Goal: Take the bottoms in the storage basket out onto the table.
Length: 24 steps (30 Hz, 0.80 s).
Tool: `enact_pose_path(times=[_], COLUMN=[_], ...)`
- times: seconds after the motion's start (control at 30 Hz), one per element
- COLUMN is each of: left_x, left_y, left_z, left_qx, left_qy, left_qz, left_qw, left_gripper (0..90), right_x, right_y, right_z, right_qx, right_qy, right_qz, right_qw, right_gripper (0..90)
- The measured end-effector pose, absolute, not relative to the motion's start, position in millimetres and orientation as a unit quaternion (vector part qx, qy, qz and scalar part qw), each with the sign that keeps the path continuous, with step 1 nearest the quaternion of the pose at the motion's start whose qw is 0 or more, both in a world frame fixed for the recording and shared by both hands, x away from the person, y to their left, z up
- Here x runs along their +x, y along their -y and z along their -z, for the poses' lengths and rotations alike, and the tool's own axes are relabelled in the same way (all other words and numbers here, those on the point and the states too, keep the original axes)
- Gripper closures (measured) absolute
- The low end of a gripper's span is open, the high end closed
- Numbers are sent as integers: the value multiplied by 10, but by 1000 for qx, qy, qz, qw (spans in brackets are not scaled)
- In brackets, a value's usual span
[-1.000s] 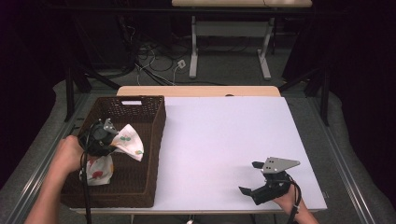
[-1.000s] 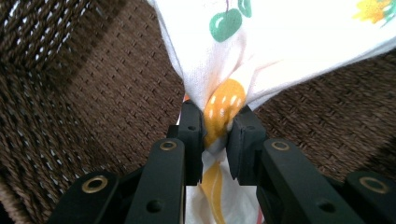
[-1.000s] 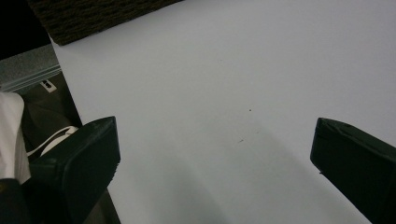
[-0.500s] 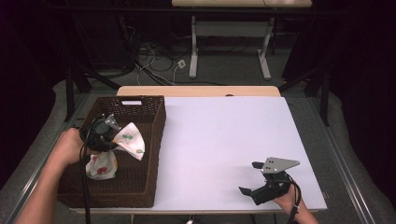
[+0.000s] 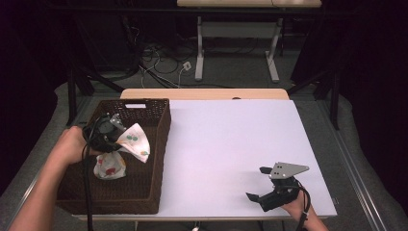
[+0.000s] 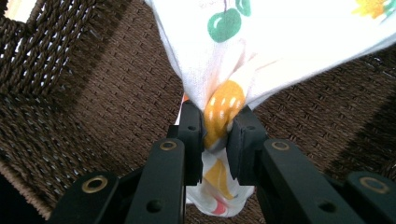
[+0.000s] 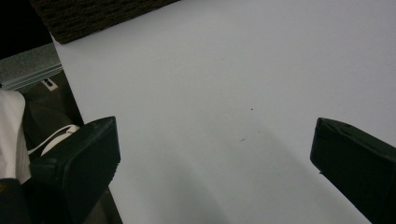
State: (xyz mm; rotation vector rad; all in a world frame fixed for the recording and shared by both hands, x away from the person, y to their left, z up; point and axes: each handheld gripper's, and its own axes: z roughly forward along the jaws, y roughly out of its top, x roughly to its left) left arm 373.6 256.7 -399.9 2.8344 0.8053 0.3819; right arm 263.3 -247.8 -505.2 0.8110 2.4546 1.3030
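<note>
- The left gripper (image 5: 115, 131) is clenched on a white cloth with fruit print (image 6: 261, 51); in the left gripper view the jaws pinch a bunched fold of it, and the rest hangs free inside the brown wicker basket (image 5: 144, 192).
- The right gripper (image 5: 262, 185) rests released near the front right corner of the white table (image 5: 231, 139), well apart from the basket, with its jaws wide and nothing between them.
- I judge that the grip takes only a small fold, so the cloth could slip out if it is pulled quickly.
- The hanging part is near the rough woven wall of the basket; it could catch there and drag the basket.
- Between the basket and the right gripper the table is bare, so nothing blocks the way.
- Behind the table, cables (image 5: 159, 55) lie on the floor, far from the basket.
</note>
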Motion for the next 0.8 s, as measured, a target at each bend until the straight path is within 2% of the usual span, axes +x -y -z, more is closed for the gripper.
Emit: enact_pose_path(times=[0.8], left_x=[3833], left_y=[-2432], left_z=[3856], left_qx=[958], left_qy=[-244], left_qz=[-136], left_qw=[71], left_gripper=[769], right_x=[2631], right_y=[2477], right_z=[5053], right_qx=[278], right_qy=[-843], right_qz=[-446], right_qw=[118], right_gripper=[11])
